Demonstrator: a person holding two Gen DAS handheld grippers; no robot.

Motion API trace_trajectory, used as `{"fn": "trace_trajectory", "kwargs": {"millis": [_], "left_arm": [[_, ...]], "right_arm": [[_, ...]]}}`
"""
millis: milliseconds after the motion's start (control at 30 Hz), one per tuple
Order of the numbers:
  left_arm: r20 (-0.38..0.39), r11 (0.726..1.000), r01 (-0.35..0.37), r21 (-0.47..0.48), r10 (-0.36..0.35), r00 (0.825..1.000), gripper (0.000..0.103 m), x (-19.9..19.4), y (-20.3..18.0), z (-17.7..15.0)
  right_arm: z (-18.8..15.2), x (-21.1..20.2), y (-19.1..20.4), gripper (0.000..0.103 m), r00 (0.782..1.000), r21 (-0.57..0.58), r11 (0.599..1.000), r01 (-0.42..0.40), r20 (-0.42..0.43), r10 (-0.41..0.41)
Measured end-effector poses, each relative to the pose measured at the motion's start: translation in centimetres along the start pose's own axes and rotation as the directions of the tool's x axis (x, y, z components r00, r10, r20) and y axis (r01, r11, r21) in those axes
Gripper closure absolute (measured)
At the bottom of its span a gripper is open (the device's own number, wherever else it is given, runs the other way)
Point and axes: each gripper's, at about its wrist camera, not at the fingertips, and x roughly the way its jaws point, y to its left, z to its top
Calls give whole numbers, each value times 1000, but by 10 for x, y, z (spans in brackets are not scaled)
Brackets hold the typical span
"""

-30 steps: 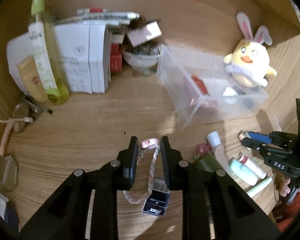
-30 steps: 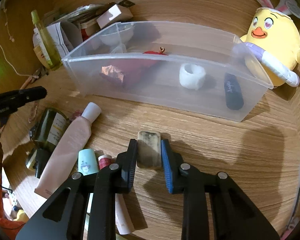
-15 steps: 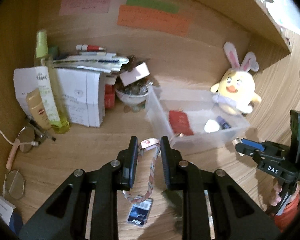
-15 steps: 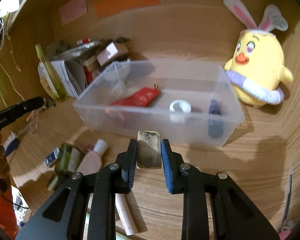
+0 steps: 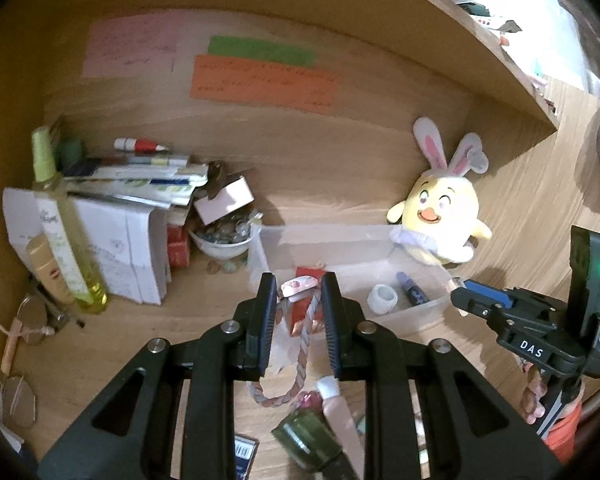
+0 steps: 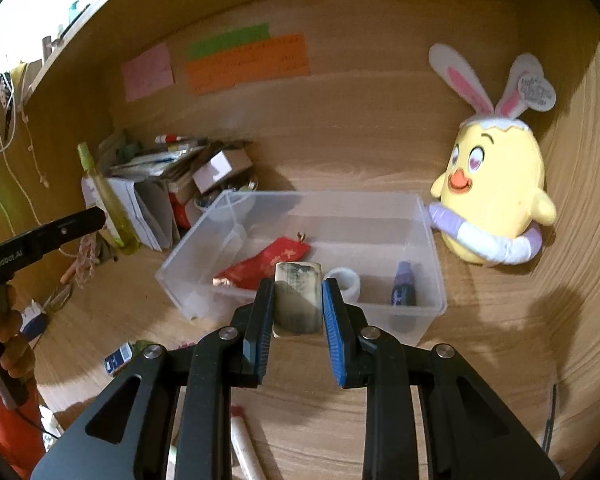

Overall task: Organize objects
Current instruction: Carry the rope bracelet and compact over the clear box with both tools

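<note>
Two grippers, each clamped on an item above the wooden desk (image 6: 480,340).

Left gripper (image 5: 296,292) pinches a braided strap (image 5: 303,344) between its jaws, its loop dangling below. Right gripper (image 6: 298,300) grips a worn rectangular block (image 6: 298,300) between its pads, in front of the clear plastic bin (image 6: 204,296); a yellow plush chick (image 6: 496,188) sits beside the bin's right end.

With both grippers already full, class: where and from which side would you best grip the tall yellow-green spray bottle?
Probably grip the spray bottle mid-body, coming level from the front: it stands upright and slim, white boxes back it, and a shorter tan bottle stands close beside it.
</note>
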Motion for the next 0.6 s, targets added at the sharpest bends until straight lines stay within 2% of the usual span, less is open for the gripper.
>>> {"fn": "trace_trajectory", "kwargs": {"millis": [333, 600], "left_arm": [[8, 1000, 23, 4, -23, 1000, 81, 19, -15, 20], [-43, 1000, 17, -1, -17, 999, 81, 50, -23, 25]], "right_arm": [[24, -4, -9, 81, 998, -7, 1000, 16, 67, -15], [37, 2, -26, 81, 996, 1, 999, 43, 80, -43]]}}
